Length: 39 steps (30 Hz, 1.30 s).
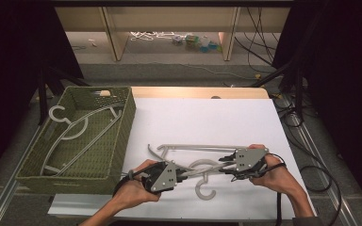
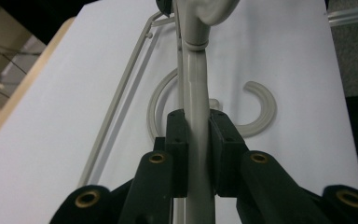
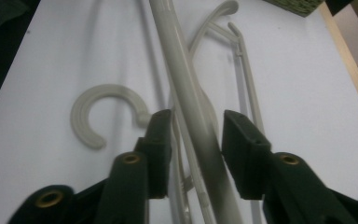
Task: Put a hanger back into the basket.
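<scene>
The left gripper point(image 2: 198, 140) clamps the hanger point(image 2: 196, 88) bar (pads tight against it). The right gripper point(image 3: 196, 140) stands slack around it, apparently untouching, basket point(image 1: 122, 136) beyond the left.

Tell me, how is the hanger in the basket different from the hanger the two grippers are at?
The hanger in the basket lies inside the green woven basket, while the hanger on the table sits over the white sheet. No gripper touches the basket one; the left gripper is shut on the table one's arm, and the right gripper stands open around it. Both are pale plastic with a curved hook.
</scene>
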{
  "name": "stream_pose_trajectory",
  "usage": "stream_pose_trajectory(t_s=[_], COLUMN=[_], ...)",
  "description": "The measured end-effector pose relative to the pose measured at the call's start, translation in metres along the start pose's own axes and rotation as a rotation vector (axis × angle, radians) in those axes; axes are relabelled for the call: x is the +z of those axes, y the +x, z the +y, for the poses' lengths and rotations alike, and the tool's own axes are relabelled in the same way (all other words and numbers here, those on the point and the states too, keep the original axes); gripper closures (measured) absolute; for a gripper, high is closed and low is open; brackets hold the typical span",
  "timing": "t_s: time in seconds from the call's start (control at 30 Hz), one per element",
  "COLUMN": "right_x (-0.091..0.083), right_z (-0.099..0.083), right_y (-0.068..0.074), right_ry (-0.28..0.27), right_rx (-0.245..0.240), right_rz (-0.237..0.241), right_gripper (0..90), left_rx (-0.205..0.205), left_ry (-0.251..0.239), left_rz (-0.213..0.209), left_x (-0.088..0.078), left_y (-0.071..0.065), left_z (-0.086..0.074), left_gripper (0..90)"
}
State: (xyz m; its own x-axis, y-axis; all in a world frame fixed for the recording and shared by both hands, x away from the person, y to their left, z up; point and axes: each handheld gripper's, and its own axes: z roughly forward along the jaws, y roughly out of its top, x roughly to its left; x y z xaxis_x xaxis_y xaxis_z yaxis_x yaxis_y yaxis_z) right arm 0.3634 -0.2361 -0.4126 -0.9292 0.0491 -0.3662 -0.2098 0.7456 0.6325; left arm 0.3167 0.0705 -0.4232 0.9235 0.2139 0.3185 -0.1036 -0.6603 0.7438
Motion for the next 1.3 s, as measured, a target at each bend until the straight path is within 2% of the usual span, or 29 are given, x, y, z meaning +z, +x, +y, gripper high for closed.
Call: stream_pose_trajectory(t_s=[0.03, 0.07, 0.1, 0.17, 0.2, 0.23, 0.27, 0.3, 0.37, 0.4, 0.43, 0.47, 0.5, 0.53, 0.57, 0.63, 0.67, 0.7, 0.77, 0.8, 0.83, 0.93, 0.97, 1.0, 1.07, 1.1, 1.17, 1.2, 1.3], right_x=[-0.001, -0.001, -0.002, -0.004, -0.005, -0.005, -0.007, -0.012, -0.016, -0.016, -0.02, -0.02, -0.022, -0.022, -0.023, -0.023, -0.023, -0.023, -0.021, -0.021, -0.018, -0.016, -0.013, -0.013, -0.01, -0.01, -0.008, -0.008, -0.006], right_z=[0.001, 0.001, 0.002, 0.004, 0.006, 0.006, 0.008, 0.011, 0.013, 0.013, 0.015, 0.015, 0.015, 0.015, 0.014, 0.014, 0.014, 0.014, 0.015, 0.015, 0.016, 0.016, 0.014, 0.014, 0.009, 0.009, 0.004, 0.004, 0.002], right_y=[0.0, 0.0, 0.0, 0.0, 0.001, 0.001, 0.001, -0.001, -0.001, -0.001, 0.0, 0.0, 0.002, 0.002, 0.005, 0.006, 0.009, 0.009, 0.016, 0.016, 0.022, 0.028, 0.034, 0.034, 0.038, 0.038, 0.041, 0.041, 0.045], right_ry=[-0.009, -0.009, -0.025, -0.041, -0.054, -0.054, -0.069, -0.11, -0.158, -0.158, -0.212, -0.212, -0.227, -0.227, -0.238, -0.238, -0.249, -0.249, -0.269, -0.269, -0.283, -0.285, -0.282, -0.282, -0.279, -0.279, -0.267, -0.267, -0.268], right_rx=[0.021, 0.021, 0.062, 0.098, 0.132, 0.132, 0.16, 0.212, 0.257, 0.257, 0.309, 0.309, 0.329, 0.329, 0.354, 0.365, 0.387, 0.387, 0.411, 0.411, 0.421, 0.415, 0.413, 0.413, 0.421, 0.421, 0.446, 0.446, 0.443], right_rz=[-0.007, -0.007, -0.022, -0.04, -0.06, -0.06, -0.075, -0.121, -0.151, -0.151, -0.178, -0.178, -0.21, -0.21, -0.229, -0.239, -0.271, -0.271, -0.294, -0.294, -0.306, -0.301, -0.293, -0.293, -0.283, -0.283, -0.274, -0.274, -0.269], right_gripper=[58.1, 58.1, 52.3, 47.6, 44.5, 44.5, 41.4, 37.3, 34.6, 34.6, 32.9, 32.9, 30.9, 30.9, 30.2, 29.3, 27.9, 27.9, 27.2, 27.2, 26.8, 25.9, 25.9, 25.9, 25.9, 25.9, 25.6, 25.6, 25.6], left_rx=[-0.075, -0.075, -0.111, -0.203, -0.203, -0.234, -0.264, -0.322, -0.369, -0.369, -0.418, -0.418, -0.463, -0.463, -0.504, -0.522, -0.57, -0.57, -0.633, -0.633, -0.674, -0.697, -0.731, -0.731, -0.755, -0.755, -0.76, -0.76, -0.759], left_ry=[-0.003, -0.003, -0.016, -0.035, -0.035, -0.044, -0.051, -0.06, -0.076, -0.076, -0.082, -0.082, -0.104, -0.104, -0.108, -0.121, -0.144, -0.144, -0.195, -0.195, -0.223, -0.247, -0.273, -0.273, -0.293, -0.293, -0.308, -0.308, -0.3], left_rz=[-0.013, -0.013, -0.016, -0.029, -0.029, -0.029, -0.035, -0.042, -0.047, -0.047, -0.043, -0.043, -0.047, -0.047, -0.047, -0.053, -0.049, -0.049, -0.045, -0.045, -0.039, -0.033, -0.03, -0.03, -0.021, -0.021, -0.011, -0.011, -0.002], left_x=[-0.004, -0.004, -0.005, -0.01, -0.01, -0.011, -0.012, -0.014, -0.016, -0.016, -0.019, -0.019, -0.022, -0.022, -0.027, -0.03, -0.037, -0.037, -0.049, -0.049, -0.058, -0.068, -0.079, -0.079, -0.096, -0.096, -0.111, -0.111, -0.129], left_y=[0.004, 0.004, 0.006, 0.011, 0.011, 0.013, 0.015, 0.019, 0.023, 0.023, 0.027, 0.027, 0.031, 0.031, 0.034, 0.036, 0.04, 0.04, 0.044, 0.044, 0.047, 0.048, 0.048, 0.048, 0.048, 0.048, 0.049, 0.049, 0.052], left_z=[-0.001, -0.001, -0.001, -0.002, -0.002, -0.003, -0.005, -0.008, -0.012, -0.012, -0.015, -0.015, -0.019, -0.019, -0.022, -0.023, -0.025, -0.025, -0.03, -0.03, -0.033, -0.035, -0.036, -0.036, -0.035, -0.035, -0.031, -0.031, -0.027], left_gripper=[79.3, 79.3, 79.3, 79.3, 79.3, 79.3, 79.3, 79.3, 79.3, 79.3, 79.3, 79.3, 79.4, 79.3, 79.3, 79.4, 79.3, 79.4, 79.4, 79.4, 79.4, 79.4, 79.4, 79.4, 79.4, 79.4, 79.4, 79.4, 79.4])
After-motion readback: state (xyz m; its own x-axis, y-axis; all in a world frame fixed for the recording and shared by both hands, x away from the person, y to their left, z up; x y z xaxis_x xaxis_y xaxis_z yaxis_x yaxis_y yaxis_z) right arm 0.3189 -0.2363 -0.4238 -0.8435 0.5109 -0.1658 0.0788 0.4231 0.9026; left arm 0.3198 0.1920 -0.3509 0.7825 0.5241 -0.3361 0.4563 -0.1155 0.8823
